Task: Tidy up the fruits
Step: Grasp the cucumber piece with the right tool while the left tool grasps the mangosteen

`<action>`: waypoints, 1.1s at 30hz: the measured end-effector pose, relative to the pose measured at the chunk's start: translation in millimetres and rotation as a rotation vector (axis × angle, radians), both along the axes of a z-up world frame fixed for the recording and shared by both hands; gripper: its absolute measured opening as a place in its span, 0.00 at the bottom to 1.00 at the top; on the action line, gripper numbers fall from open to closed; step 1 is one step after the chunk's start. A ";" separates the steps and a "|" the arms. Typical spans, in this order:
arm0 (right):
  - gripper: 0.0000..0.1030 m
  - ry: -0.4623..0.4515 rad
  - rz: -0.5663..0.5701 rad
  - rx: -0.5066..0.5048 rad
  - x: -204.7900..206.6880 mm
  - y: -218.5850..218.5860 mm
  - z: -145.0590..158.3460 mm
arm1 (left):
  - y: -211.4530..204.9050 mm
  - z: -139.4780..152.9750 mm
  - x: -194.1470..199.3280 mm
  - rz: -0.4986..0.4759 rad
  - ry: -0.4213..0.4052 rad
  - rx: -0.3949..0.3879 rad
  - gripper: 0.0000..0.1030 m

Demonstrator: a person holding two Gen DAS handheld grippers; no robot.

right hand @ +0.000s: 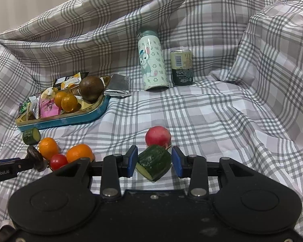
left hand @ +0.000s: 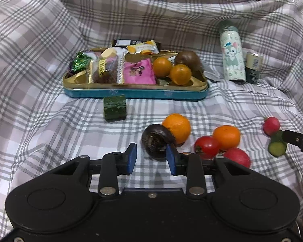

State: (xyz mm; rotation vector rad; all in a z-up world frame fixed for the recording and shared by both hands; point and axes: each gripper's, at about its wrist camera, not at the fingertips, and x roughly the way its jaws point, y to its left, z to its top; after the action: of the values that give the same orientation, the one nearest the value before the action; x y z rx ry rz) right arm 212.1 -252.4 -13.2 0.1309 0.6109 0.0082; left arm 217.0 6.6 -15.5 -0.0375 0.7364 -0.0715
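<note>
Left gripper (left hand: 151, 157): jaws apart, nothing held. Dark brown fruit (left hand: 157, 141) sits at its tips, touching the right pad and leaning on an orange (left hand: 178, 128) at its 1 o'clock. Left pad has bare cloth (left hand: 50, 121) ahead of it.

Right gripper (right hand: 154, 162): jaws spread, straddling a cucumber chunk (right hand: 154, 162) that lies tilted on the cloth, cut face toward the camera. Narrow gaps show on both sides; contact with the pads cannot be told. Red fruit (right hand: 158, 137) sits just beyond the chunk at 12 o'clock, touching or nearly so.

From the left wrist view, at 3 o'clock of the brown fruit: tomato (left hand: 206, 147), second orange (left hand: 226, 137) and another red fruit (left hand: 239, 157), bunched together.

Tin (left hand: 135, 94) lies at 12 o'clock, well apart from the loose fruit. Wrapped snacks fill its left part; two small oranges (left hand: 171, 70) and a brown fruit (left hand: 187, 60) sit at its right end. A second cucumber piece (left hand: 114, 110) stands just beside the tin's near edge.

Bottle (right hand: 153, 60) and can (right hand: 181, 68) stand upright at 1 o'clock of the tin. Open cloth lies between the tin's near edge and the fruit cluster; cloth rises in folds along the back and both sides.
</note>
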 end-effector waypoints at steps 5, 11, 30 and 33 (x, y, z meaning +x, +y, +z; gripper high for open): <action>0.38 0.004 0.000 0.014 0.5 -1.8 0.8 | -9.4 2.2 4.1 -0.026 0.010 0.045 0.40; 0.38 -0.003 -0.009 0.036 -1.0 -5.9 4.1 | -18.5 3.7 18.1 -0.055 0.027 0.081 0.43; 0.40 0.033 0.004 0.021 4.6 2.4 -2.4 | -25.3 -5.5 21.2 -0.076 -0.005 0.078 0.48; 0.43 0.036 0.007 0.020 6.5 4.1 -3.5 | -24.8 -5.2 22.5 -0.073 -0.004 0.068 0.48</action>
State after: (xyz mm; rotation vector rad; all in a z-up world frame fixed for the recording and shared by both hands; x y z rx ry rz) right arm 218.6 -248.3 -16.7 0.1484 0.6470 0.0188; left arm 239.6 -18.3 -20.7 0.0544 0.7357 -0.1158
